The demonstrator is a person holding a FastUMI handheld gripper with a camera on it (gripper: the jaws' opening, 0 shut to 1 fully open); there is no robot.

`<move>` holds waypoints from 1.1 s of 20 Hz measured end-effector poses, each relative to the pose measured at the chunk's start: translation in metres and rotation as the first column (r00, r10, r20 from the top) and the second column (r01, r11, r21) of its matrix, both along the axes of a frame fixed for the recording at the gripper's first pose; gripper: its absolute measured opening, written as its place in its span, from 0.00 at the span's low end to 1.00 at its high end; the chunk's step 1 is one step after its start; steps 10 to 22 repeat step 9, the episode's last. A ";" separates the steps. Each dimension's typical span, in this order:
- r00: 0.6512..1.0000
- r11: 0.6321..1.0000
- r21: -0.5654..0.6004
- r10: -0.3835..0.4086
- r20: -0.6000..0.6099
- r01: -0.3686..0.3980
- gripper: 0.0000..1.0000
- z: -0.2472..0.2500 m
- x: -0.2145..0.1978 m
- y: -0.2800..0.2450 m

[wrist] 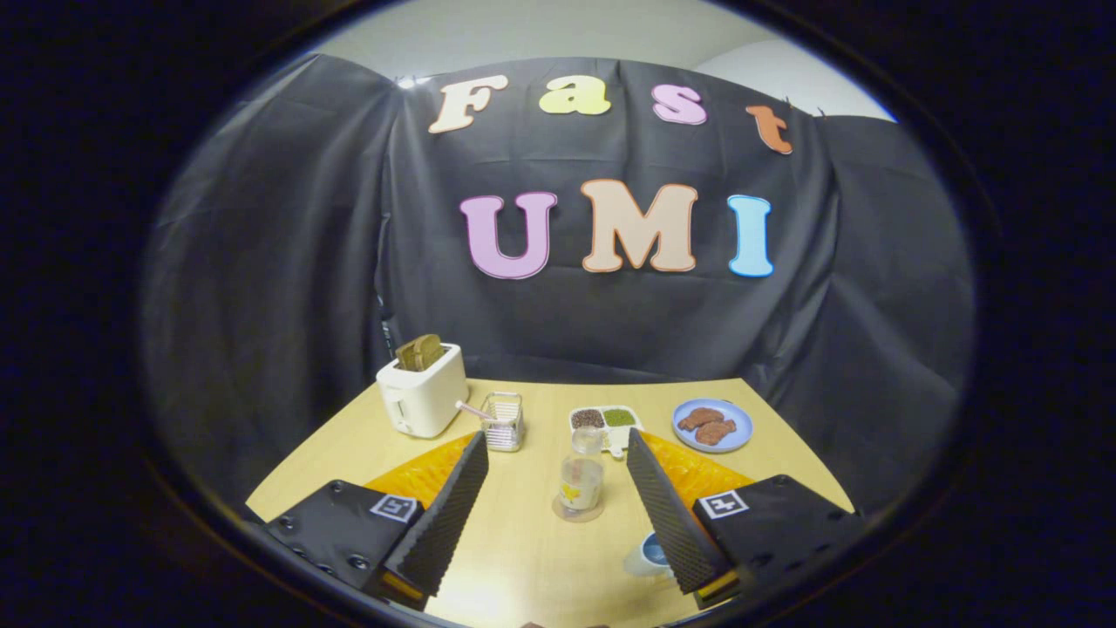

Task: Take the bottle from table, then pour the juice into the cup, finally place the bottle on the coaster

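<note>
A small clear bottle (581, 475) with a pale label stands upright on a round coaster (577, 511) in the middle of the wooden table (523, 558). My gripper (556, 449) is open, its fingers spread wide on either side of the bottle and clear of it; the bottle stands between the fingertips, slightly beyond them. A cup (649, 553) with a blue inside sits near the right finger (667, 515), partly hidden behind it.
A white toaster (423, 394) with bread in it stands at the back left. A small wire basket (503, 421), a divided white dish (606, 421) of grains and a blue plate (712, 425) with brown food line the back. An orange mat (418, 475) lies under the fingers.
</note>
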State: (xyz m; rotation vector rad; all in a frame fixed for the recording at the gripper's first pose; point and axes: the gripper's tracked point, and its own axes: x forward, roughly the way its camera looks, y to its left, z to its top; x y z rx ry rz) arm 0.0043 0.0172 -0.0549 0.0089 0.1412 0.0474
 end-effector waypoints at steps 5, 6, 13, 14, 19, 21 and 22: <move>1.000 1.000 -0.024 0.014 0.001 -0.014 1.00 -0.001 -0.003 -0.004; 1.000 1.000 -0.021 0.017 0.002 -0.017 1.00 0.001 -0.004 -0.004; 1.000 1.000 -0.013 0.025 0.011 -0.025 1.00 0.003 -0.009 -0.007; 1.000 1.000 -0.013 0.025 0.011 -0.025 1.00 0.003 -0.009 -0.007; 1.000 1.000 -0.013 0.025 0.011 -0.025 1.00 0.003 -0.009 -0.007; 1.000 1.000 -0.013 0.025 0.011 -0.025 1.00 0.003 -0.009 -0.007; 1.000 1.000 -0.013 0.025 0.011 -0.025 1.00 0.003 -0.009 -0.007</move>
